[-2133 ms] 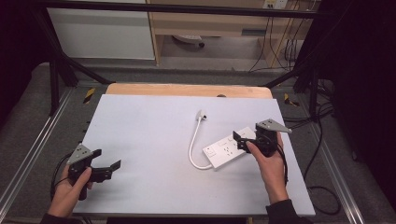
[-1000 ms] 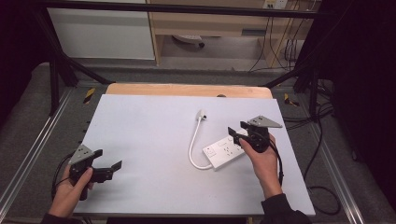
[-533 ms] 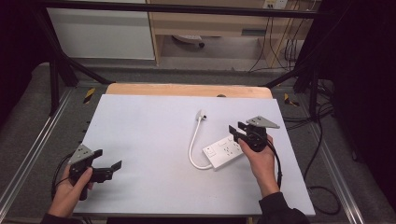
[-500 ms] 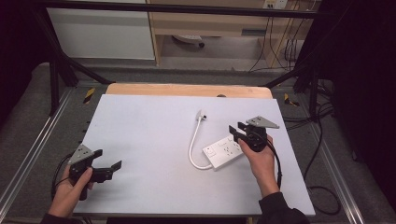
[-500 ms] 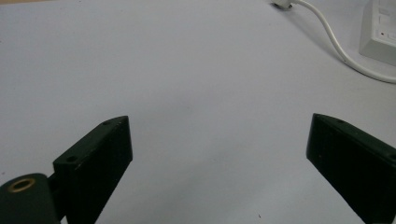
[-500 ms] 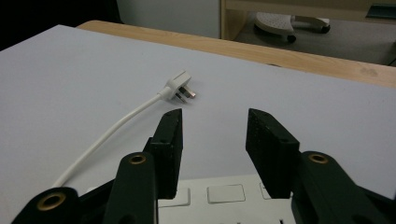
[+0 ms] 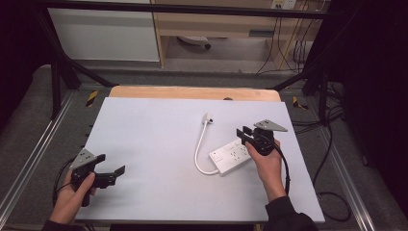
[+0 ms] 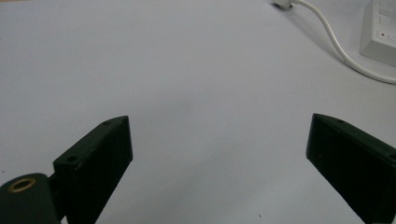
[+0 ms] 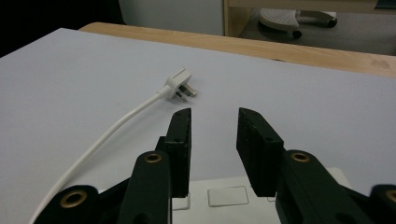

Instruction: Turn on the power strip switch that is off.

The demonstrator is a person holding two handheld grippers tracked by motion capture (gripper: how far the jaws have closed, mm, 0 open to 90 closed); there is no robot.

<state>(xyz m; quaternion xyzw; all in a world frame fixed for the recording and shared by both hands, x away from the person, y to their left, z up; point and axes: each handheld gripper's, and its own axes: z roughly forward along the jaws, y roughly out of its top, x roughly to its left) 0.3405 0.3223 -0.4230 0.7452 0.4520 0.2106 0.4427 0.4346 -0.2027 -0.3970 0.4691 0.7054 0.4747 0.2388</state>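
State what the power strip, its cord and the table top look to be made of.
Power strip: probably moulded plastic, white and smooth, with crisp edges and a slight sheen. Cord: likely flexible rubber or PVC sheathing, white, lying in a soft curve. Table top: a matte pale grey sheet, perhaps laminate or foam board, laid over light wood visible at the far edge.

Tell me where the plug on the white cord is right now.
In the high view the plug lies on the table's far middle, beyond the power strip; it sits ahead of the right gripper.
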